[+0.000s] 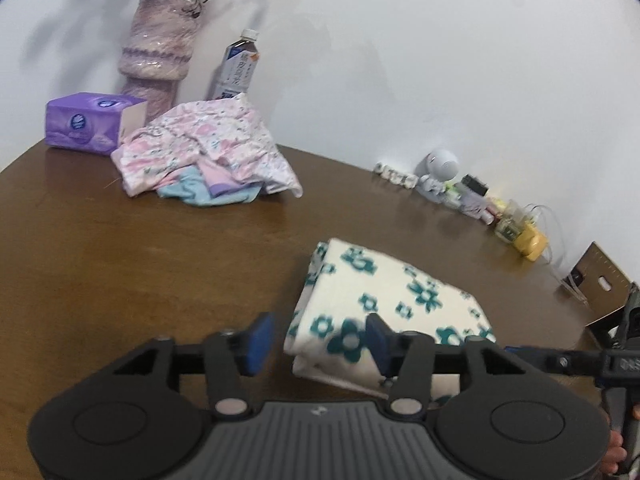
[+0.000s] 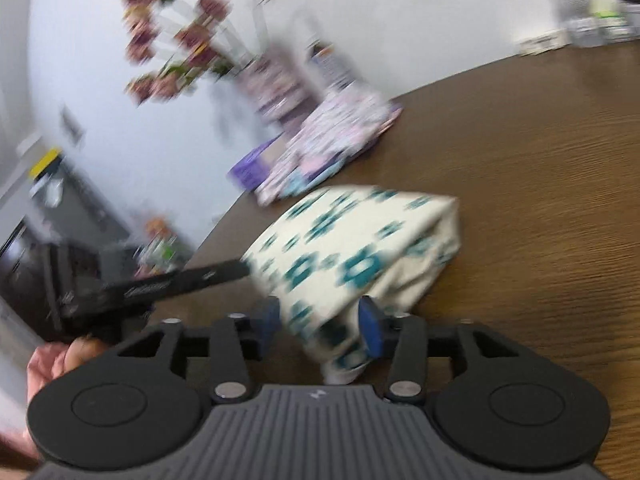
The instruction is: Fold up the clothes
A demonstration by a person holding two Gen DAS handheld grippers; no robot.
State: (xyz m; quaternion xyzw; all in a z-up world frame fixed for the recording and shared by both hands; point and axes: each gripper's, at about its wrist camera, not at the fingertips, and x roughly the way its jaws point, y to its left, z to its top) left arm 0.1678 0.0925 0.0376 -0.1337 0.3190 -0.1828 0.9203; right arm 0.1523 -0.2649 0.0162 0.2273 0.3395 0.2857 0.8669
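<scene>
I'm hovering both half-open tools, left tool [image 1: 316, 342] and right tool [image 2: 318, 326], gripping nothing, over the folded floral cloth [image 1: 384, 304] lying on the table [image 1: 160, 264], apparently neatening its near edge.

Both tongs, left [image 1: 316, 344] and right [image 2: 320, 326], stand half open.

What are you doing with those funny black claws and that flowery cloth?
A person is folding clothes with two hand-held grippers. The cream cloth with teal flowers lies folded on the brown table. The left gripper and right gripper are both open at its near edge. A pink heap waits by the vase.
</scene>
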